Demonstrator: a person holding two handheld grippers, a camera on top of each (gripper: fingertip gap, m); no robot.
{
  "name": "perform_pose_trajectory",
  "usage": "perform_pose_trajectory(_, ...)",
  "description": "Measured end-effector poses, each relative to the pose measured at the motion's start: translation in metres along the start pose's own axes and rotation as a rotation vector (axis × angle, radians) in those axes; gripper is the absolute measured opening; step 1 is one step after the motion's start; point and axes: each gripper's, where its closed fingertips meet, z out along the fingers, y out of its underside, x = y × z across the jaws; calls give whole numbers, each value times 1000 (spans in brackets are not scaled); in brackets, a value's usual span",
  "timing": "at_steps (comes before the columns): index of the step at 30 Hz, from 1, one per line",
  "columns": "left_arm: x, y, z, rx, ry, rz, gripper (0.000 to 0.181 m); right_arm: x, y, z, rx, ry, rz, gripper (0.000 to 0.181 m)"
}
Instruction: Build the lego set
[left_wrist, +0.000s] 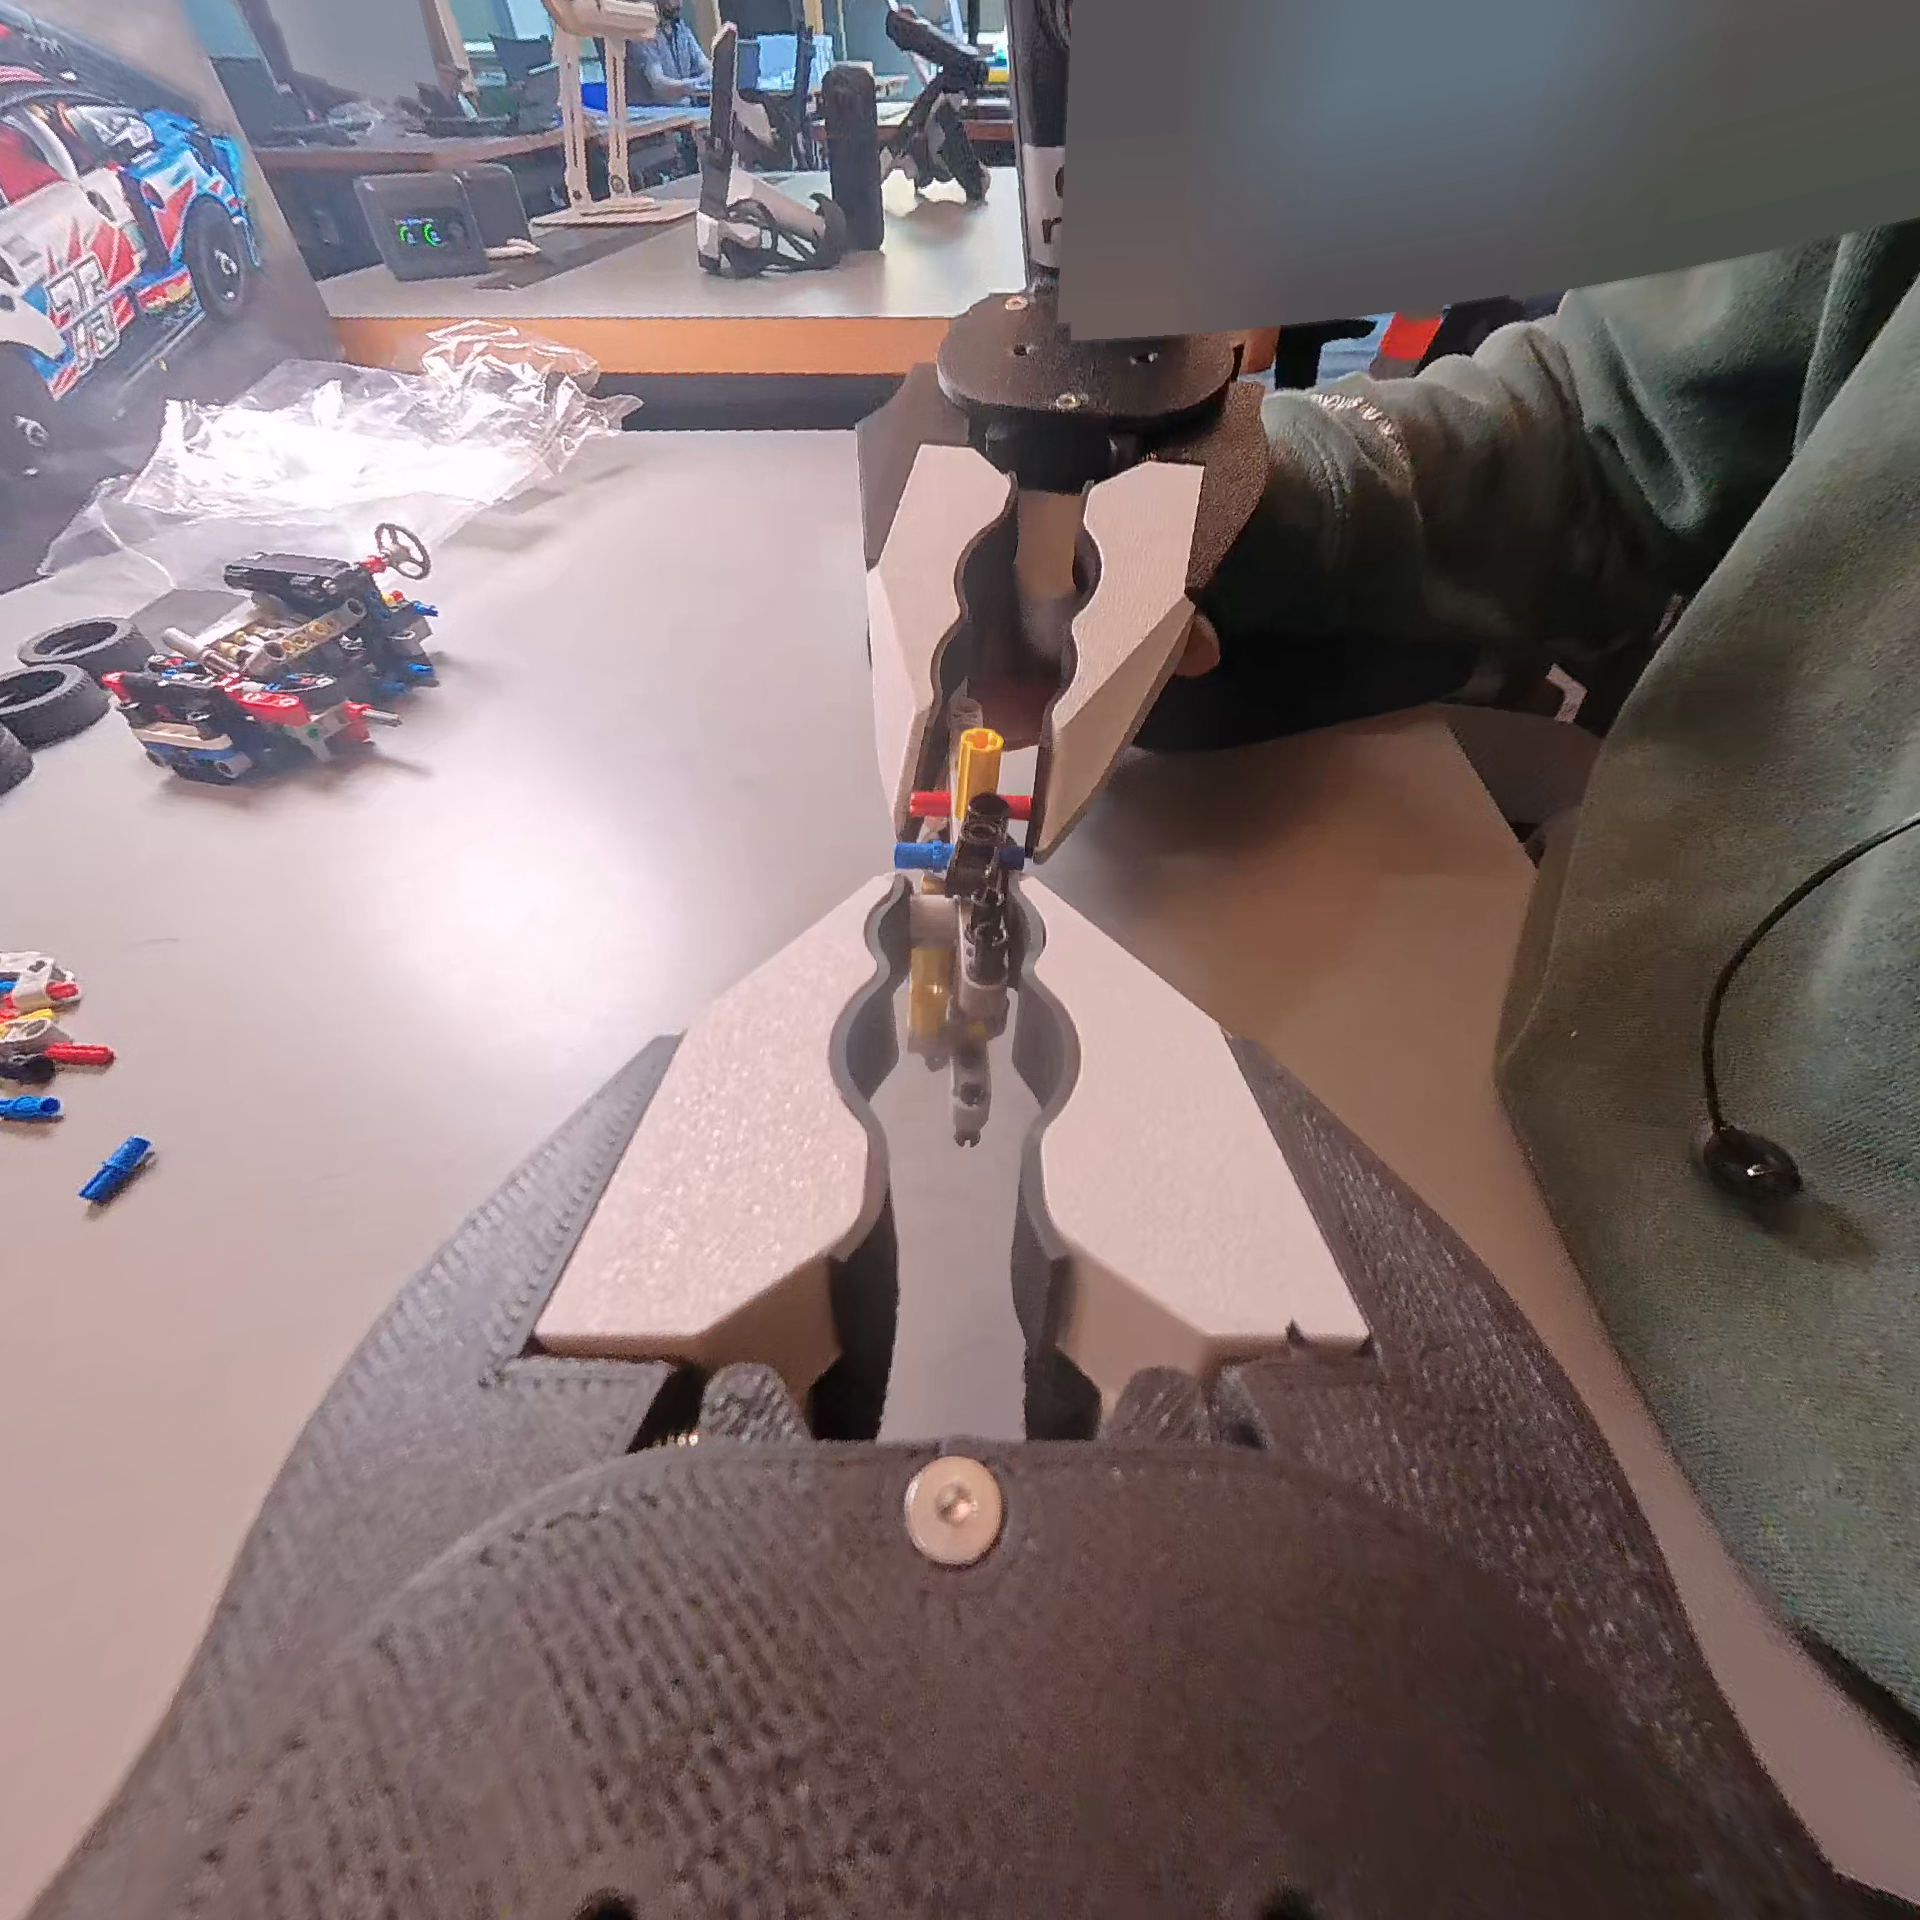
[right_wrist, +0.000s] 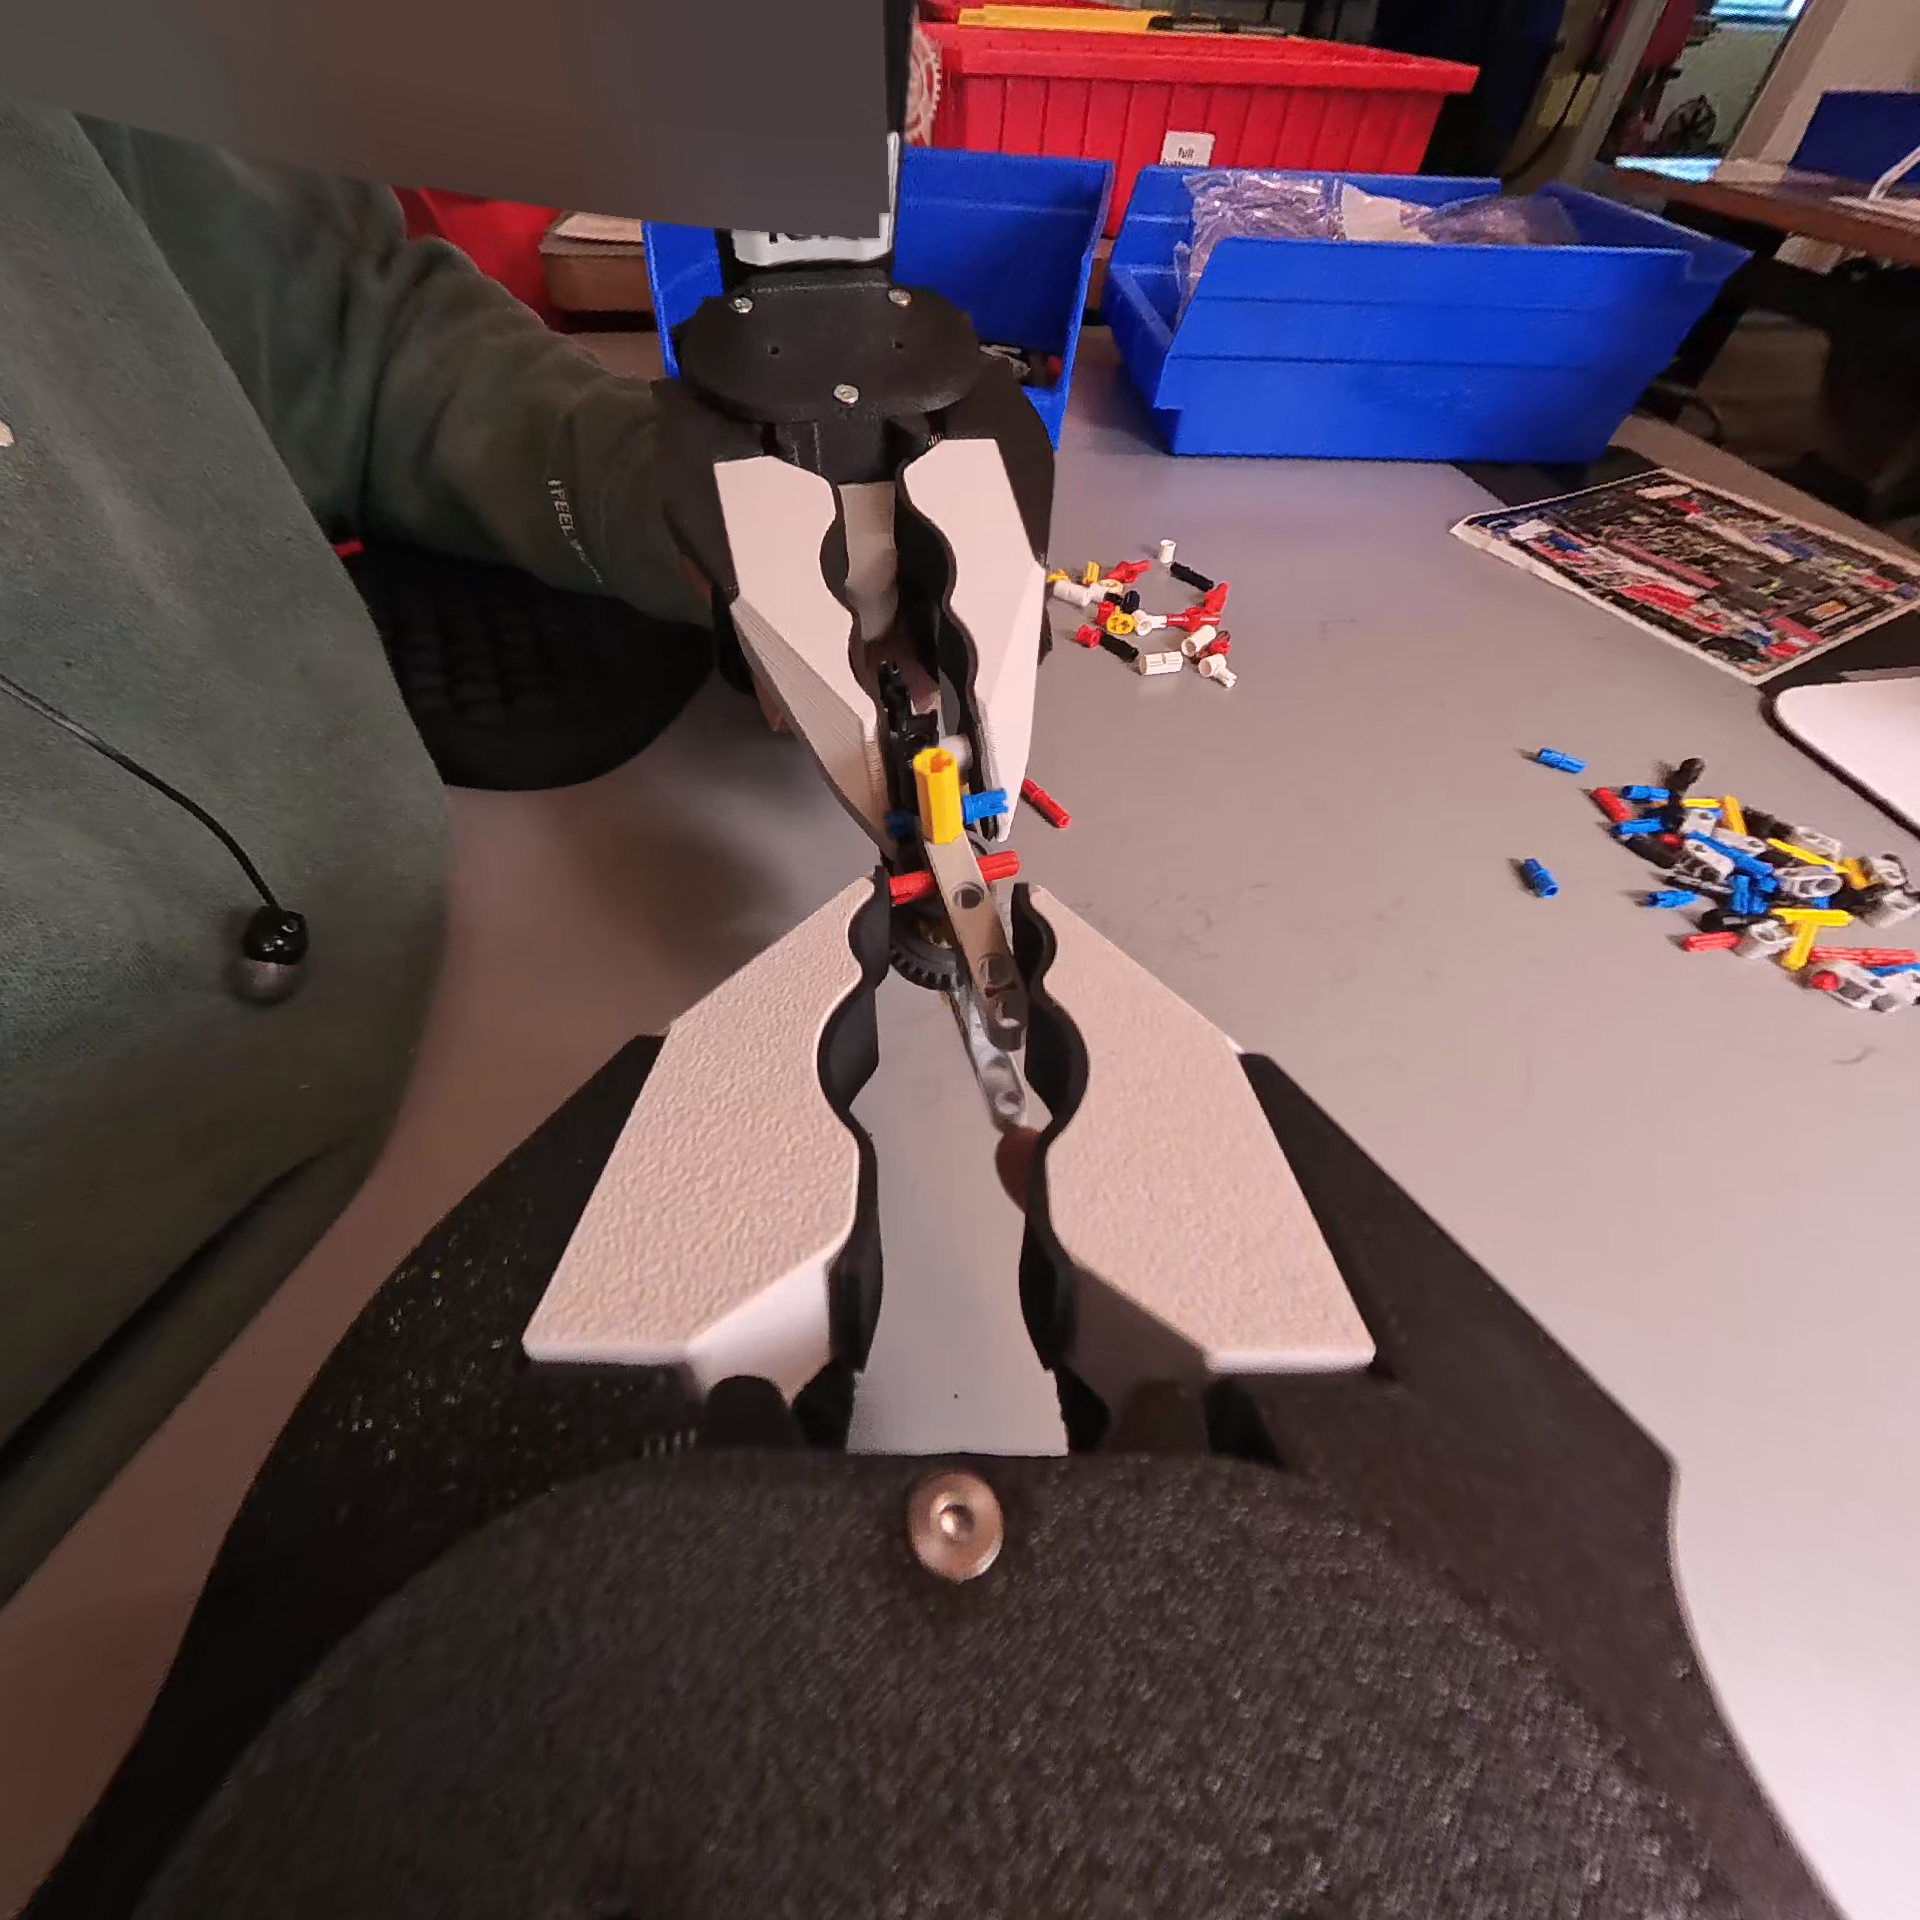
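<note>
A: Where's the piece?
B: Above the bench (right_wrist: 1351, 1091), the small lego assembly (left_wrist: 961, 935) bridges both tips. Left hand-held gripper (left_wrist: 961, 883) is clenched on one end, right hand-held gripper (right_wrist: 951, 904) on the other.
A: Axis?
B: Along both grippers' fingers, tips nearly touching. Neither is nearer.

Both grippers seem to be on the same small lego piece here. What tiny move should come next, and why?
Probably press the two grippers gently together along the piece. The left gripper and right gripper meet tip to tip, each shut on the small grey, black and yellow lego sub-assembly, held above the grey table, its red and blue pins exposed.
</note>
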Motion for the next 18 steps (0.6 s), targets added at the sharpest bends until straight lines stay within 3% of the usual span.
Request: perform_pose_trajectory(18, 0, 5, -1, -7, 16, -40, 15, -2, 4, 3, 4, 11, 16, 18)
